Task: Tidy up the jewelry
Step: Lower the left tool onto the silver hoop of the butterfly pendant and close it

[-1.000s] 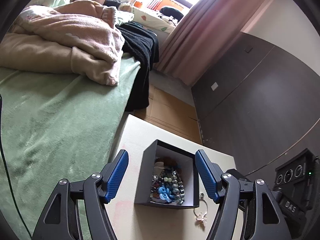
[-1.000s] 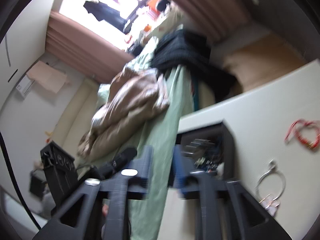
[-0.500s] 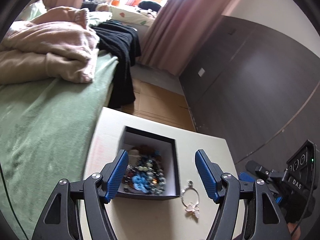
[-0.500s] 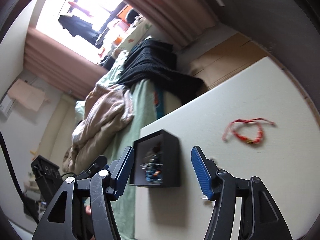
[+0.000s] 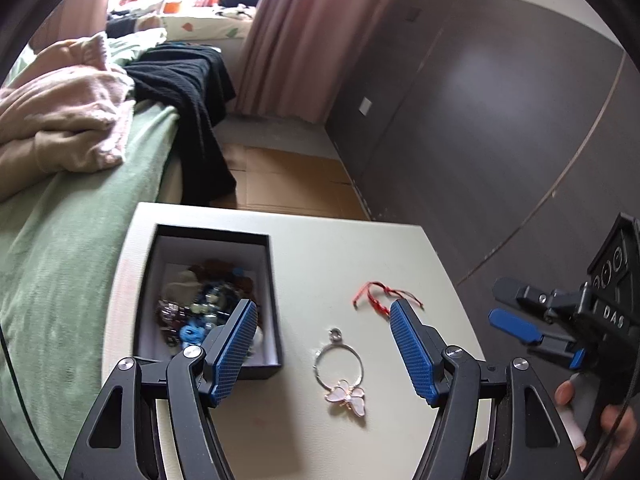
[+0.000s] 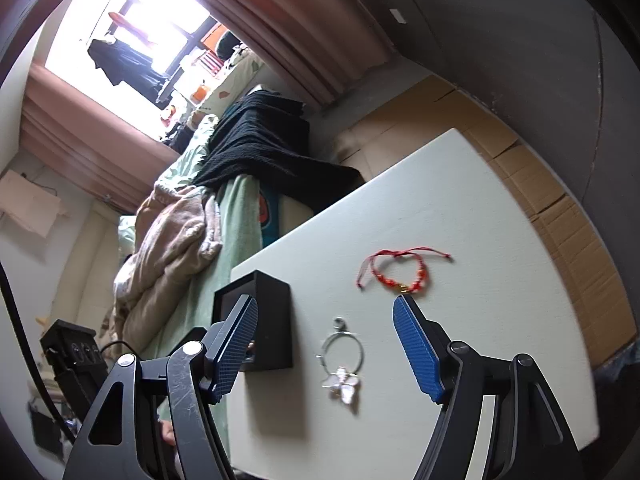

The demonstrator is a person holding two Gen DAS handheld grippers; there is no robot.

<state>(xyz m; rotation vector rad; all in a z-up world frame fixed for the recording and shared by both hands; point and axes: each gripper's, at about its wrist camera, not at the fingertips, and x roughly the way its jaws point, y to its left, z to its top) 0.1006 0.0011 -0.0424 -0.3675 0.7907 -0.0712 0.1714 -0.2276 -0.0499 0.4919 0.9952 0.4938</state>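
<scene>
A black open box with white lining stands on the pale table, holding several beaded pieces. To its right lies a silver ring with a pearly butterfly charm, and beyond that a red cord bracelet. My left gripper is open above the ring, holding nothing. The right wrist view shows the same box, butterfly ring and red bracelet. My right gripper hovers over the ring with its jaws opening and nothing between them. It also appears at the left wrist view's right edge.
A bed with a green blanket, a beige throw and black clothing borders the table's left side. Cardboard covers the floor beyond, with a dark wall on the right. A hand holds the right gripper's handle.
Both grippers swung right, from over the box to over the butterfly ring. The right gripper's jaws widened from nearly shut to open. The red bracelet came into the left wrist view.
</scene>
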